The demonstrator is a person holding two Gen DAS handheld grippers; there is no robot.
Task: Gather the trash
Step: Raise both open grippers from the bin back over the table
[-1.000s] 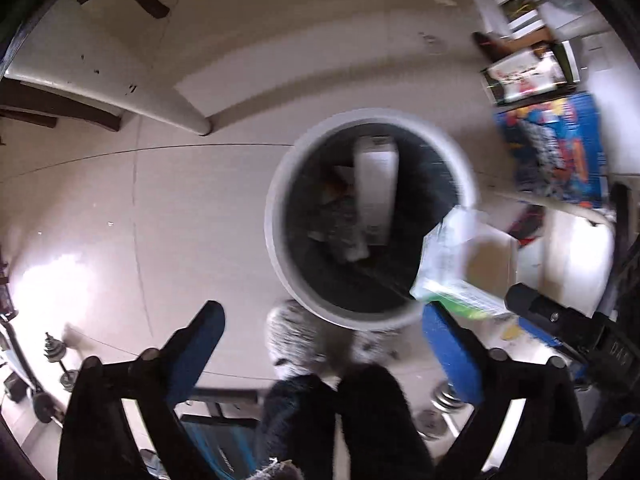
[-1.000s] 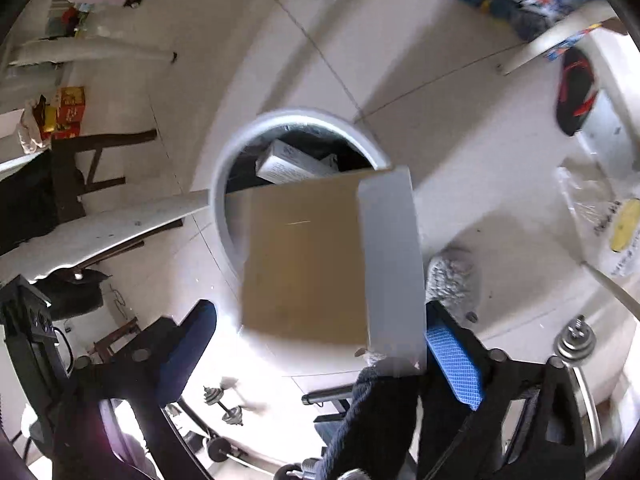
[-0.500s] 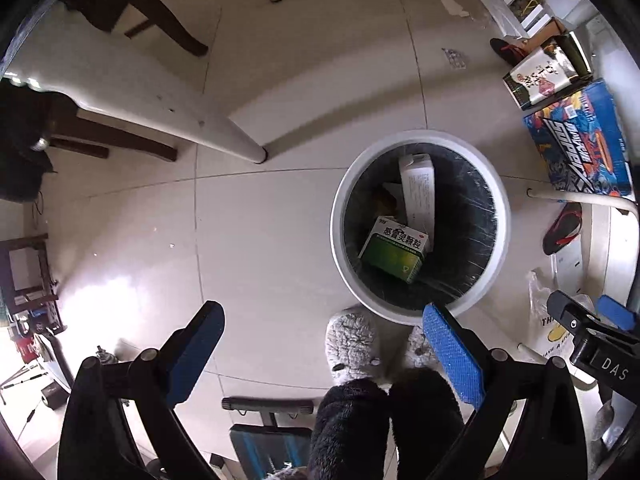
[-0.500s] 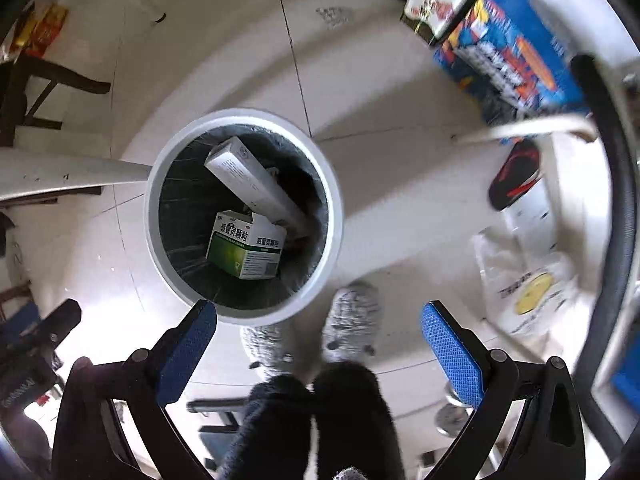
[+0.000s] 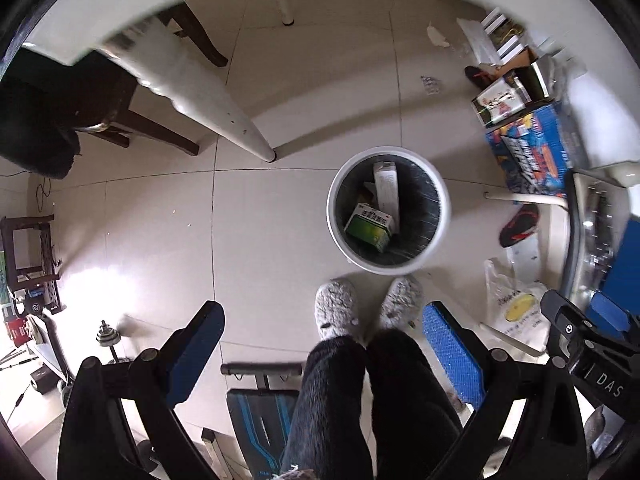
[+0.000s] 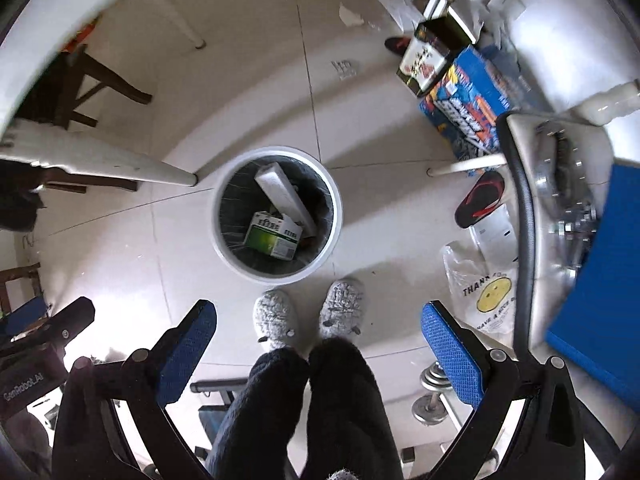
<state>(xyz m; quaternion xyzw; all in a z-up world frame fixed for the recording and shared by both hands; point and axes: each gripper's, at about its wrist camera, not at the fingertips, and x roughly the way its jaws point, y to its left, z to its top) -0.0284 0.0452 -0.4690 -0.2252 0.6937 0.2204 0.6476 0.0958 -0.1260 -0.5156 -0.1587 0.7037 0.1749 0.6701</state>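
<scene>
Tiled floor (image 5: pixel 280 220): round white bin (image 5: pixel 442 216) holds green-white carton (image 6: pixel 274 236); left gripper (image 5: pixel 320 344), right gripper (image 6: pixel 318 338) both spread, empty, free for more.

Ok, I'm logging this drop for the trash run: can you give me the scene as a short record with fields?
bin: white trash bin on the floor, by the person's slippers
contents: green and white box, long white box
left gripper: jaws open, empty
right gripper: jaws open, empty
nearby floor: plastic bag
</scene>
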